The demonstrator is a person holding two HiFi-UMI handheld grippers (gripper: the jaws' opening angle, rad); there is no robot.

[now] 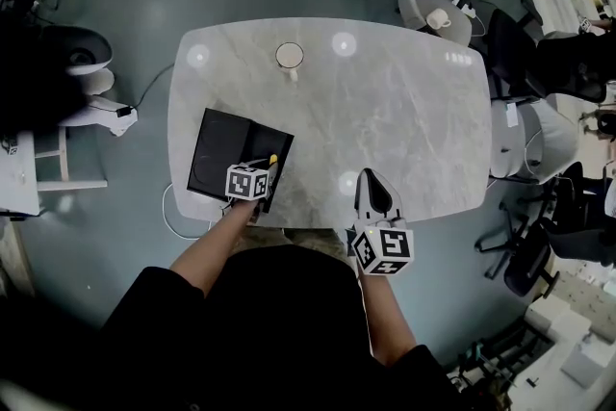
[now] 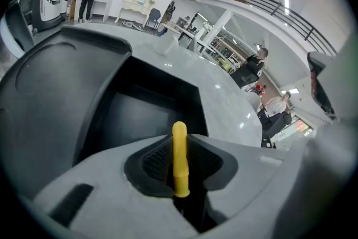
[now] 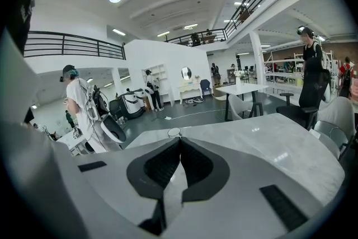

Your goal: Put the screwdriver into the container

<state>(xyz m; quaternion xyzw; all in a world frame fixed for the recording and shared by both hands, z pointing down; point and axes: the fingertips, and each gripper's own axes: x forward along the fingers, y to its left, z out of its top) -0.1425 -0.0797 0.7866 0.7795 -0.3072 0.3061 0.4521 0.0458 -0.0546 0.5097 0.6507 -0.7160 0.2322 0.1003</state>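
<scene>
Looking down from the head view, a pale marble bench point(image 1: 385, 101) carries a shallow black container point(image 1: 214, 147) at about 8 o'clock from the bench's middle, close to the near edge. The left gripper point(image 1: 269, 166) hangs over the container's 4 o'clock side, near its right rim. Its jaws pinch a yellow-handled screwdriver point(image 2: 179, 157). In the left gripper view the handle stands up between the two ribbed pads, its rounded end poking out past them. The container's dark, bare inside lies just ahead and below. The shaft runs down out of sight, so whether its tip touches the container cannot be told.

The right gripper point(image 1: 371, 180) rests at the bench's 6 o'clock edge, well apart from the container. Its jaws are pressed together with nothing between them. A small round object point(image 1: 289, 55) sits near the bench's 12 o'clock edge and plays no part.

Judging from this, the pick-up and the carry look done, with the screwdriver brought to the container's rim. What is left is to bring it over the open inside, lower it, spread the jaws and let it lie within.
</scene>
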